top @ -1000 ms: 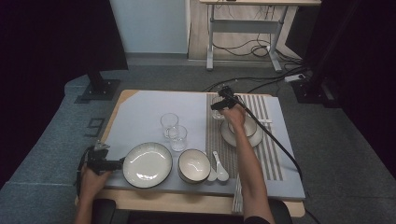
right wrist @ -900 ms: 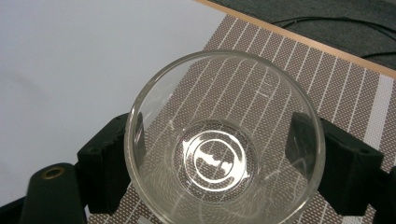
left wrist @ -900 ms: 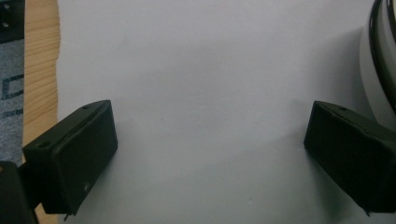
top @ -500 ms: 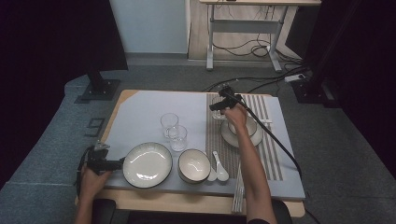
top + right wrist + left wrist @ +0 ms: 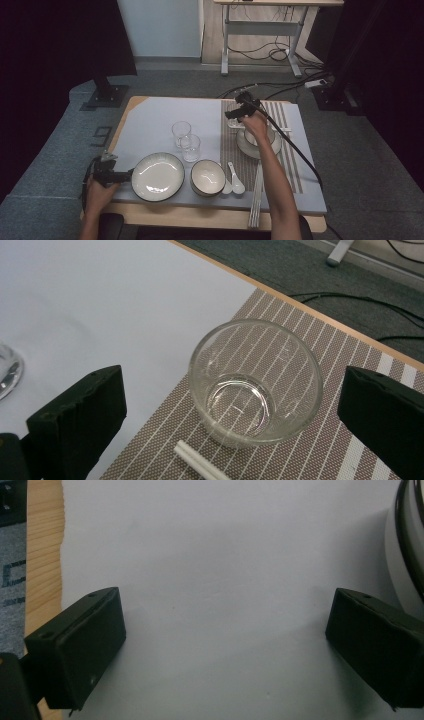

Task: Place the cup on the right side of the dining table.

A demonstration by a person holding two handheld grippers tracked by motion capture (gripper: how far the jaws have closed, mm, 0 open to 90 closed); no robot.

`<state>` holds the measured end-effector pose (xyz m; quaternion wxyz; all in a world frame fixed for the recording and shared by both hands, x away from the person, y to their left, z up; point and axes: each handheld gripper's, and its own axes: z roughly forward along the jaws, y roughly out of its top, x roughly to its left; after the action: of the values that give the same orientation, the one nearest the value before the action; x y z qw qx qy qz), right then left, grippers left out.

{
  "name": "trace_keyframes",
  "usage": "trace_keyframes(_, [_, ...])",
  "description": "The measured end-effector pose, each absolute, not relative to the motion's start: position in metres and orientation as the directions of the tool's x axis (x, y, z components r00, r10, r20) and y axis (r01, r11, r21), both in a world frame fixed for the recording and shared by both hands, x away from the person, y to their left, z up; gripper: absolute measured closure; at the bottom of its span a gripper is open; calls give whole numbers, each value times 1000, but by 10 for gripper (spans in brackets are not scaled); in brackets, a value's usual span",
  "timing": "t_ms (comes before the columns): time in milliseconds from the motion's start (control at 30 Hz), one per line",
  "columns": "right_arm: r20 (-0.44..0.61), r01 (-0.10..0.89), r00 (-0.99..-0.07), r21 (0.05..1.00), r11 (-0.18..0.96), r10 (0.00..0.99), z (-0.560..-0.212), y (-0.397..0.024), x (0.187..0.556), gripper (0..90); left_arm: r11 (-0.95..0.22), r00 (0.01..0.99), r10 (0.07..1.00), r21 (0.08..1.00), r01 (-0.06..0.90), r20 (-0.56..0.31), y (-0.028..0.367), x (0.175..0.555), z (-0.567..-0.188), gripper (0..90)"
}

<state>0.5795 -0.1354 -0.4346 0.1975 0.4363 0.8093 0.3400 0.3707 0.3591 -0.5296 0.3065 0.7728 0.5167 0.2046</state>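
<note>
The small clear glass tumbler (image 5: 255, 384) stands upright on the brown striped woven placemat (image 5: 320, 450), between and below the wide-spread jaws of the right gripper (image 5: 235, 405) (its jaws have just been opening, neither pad touching). A white stick (image 5: 200, 462) lies just beside the tumbler.

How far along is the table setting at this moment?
Done: a glass stands upright on the striped placemat, beside the stacked dishes. In hand: nothing; the right gripper is open around it, jaws having just opened. Left: two glasses, plate, bowl and spoons wait on the grey mat.
</note>
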Motion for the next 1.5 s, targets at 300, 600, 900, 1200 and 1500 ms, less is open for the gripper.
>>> trace_keyframes(300, [-52,532,-574,735,421,817,-417,-138,560,0,-279,383,924,685,673,0,359,371,-530,23])
trace_keyframes(600, [-72,510,-592,737,443,802,-409,-146,539,0,-279,383,924,685,673,1,359,371,-530,23])
trace_keyframes(900, [-102,485,-602,741,465,792,-406,-157,520,0,-279,383,924,686,672,1,359,371,-530,23])
trace_keyframes(1200, [-95,469,-612,757,456,785,-399,-168,502,0,-279,382,924,686,672,2,359,371,-530,24])
trace_keyframes(1500, [-95,456,-611,770,447,786,-399,-180,485,0,-279,383,924,686,672,1,359,371,-530,24])
